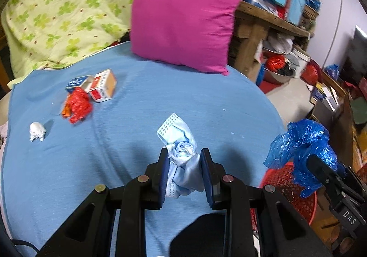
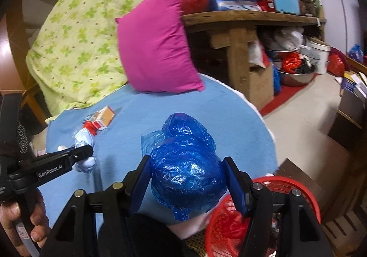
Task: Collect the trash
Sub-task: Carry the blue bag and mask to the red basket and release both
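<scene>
My left gripper (image 1: 184, 152) is shut on a crumpled light-blue face mask (image 1: 181, 153) and holds it above the blue sheet (image 1: 137, 119). My right gripper (image 2: 187, 160) is shut on a crumpled blue plastic bag (image 2: 187, 172), held beside the red mesh basket (image 2: 298, 186); the bag also shows in the left wrist view (image 1: 300, 147), over the basket (image 1: 279, 183). On the sheet lie a red wrapper (image 1: 79, 105), a red-and-white carton (image 1: 103, 86), a blue carton (image 1: 76, 82) and a white paper ball (image 1: 37, 131).
A magenta pillow (image 1: 183, 14) and a green-patterned quilt (image 1: 64, 9) lie at the back of the bed. A wooden shelf (image 2: 247, 18) with boxes stands to the right, with bags and a metal bowl (image 2: 296, 75) on the floor.
</scene>
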Demonstrator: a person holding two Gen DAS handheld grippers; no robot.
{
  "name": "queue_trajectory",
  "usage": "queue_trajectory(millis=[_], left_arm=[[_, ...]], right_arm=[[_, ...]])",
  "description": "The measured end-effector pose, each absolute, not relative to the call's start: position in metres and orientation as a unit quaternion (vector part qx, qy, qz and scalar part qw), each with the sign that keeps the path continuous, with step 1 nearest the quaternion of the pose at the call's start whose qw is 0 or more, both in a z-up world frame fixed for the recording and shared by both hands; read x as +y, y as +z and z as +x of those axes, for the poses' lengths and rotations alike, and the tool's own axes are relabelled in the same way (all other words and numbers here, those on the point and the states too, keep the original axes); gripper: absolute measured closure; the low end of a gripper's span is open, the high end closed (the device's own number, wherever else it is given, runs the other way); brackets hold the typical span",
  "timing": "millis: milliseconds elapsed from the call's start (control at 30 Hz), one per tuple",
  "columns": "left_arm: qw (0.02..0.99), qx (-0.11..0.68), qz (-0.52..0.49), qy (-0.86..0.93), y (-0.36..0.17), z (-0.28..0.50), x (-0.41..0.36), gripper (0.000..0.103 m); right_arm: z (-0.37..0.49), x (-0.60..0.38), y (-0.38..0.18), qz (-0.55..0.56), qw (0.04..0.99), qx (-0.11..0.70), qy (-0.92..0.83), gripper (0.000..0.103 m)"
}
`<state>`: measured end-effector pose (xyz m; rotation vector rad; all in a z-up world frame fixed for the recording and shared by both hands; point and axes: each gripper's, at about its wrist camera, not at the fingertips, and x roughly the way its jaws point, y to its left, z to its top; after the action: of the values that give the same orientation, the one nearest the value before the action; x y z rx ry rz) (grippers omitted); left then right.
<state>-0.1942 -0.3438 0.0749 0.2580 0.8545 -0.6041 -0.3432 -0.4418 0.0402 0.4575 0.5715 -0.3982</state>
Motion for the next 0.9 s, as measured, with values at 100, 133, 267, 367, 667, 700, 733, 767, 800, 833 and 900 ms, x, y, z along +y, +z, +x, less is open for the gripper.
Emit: queue_trajectory(millis=[100,133,267,367,667,700,733,767,800,833,900], left_arm=[[0.853,0.408,0.13,-0.299,0.072,-0.202,-0.355,0.074],[0.851,0.408,0.133,-0.303,0.071,-0.206,-0.358,0.074],[0.842,0.41,0.145,-0.318,0.065,-0.216,-0.371,0.074],[0.834,0.414,0.153,-0.331,0.06,-0.223,-0.379,0.074],[0.799,0.426,0.171,-0.388,0.046,-0.247,-0.408,0.074],[0.797,0.425,0.176,-0.392,0.044,-0.25,-0.411,0.074],[0.794,0.424,0.18,-0.397,0.043,-0.253,-0.414,0.074],[0.79,0.424,0.185,-0.403,0.041,-0.257,-0.418,0.074],[0.786,0.425,0.187,-0.407,0.04,-0.26,-0.421,0.074],[0.783,0.427,0.189,-0.411,0.039,-0.261,-0.424,0.074],[0.778,0.429,0.195,-0.416,0.035,-0.266,-0.431,0.074]], right_arm=[[-0.357,-0.447,0.036,0.224,0.91,0.28,-0.206,0.038],[-0.361,-0.45,0.034,0.224,0.909,0.282,-0.21,0.038],[-0.38,-0.459,0.026,0.229,0.901,0.287,-0.23,0.037],[-0.39,-0.465,0.02,0.233,0.895,0.292,-0.243,0.038],[-0.419,-0.482,-0.008,0.235,0.872,0.317,-0.289,0.038],[-0.423,-0.484,-0.012,0.238,0.869,0.32,-0.294,0.038],[-0.425,-0.486,-0.015,0.24,0.866,0.322,-0.297,0.037],[-0.427,-0.488,-0.018,0.242,0.864,0.324,-0.299,0.038],[-0.429,-0.489,-0.02,0.243,0.862,0.326,-0.301,0.038],[-0.431,-0.491,-0.023,0.245,0.86,0.327,-0.304,0.038],[-0.433,-0.492,-0.026,0.246,0.859,0.328,-0.307,0.038]])
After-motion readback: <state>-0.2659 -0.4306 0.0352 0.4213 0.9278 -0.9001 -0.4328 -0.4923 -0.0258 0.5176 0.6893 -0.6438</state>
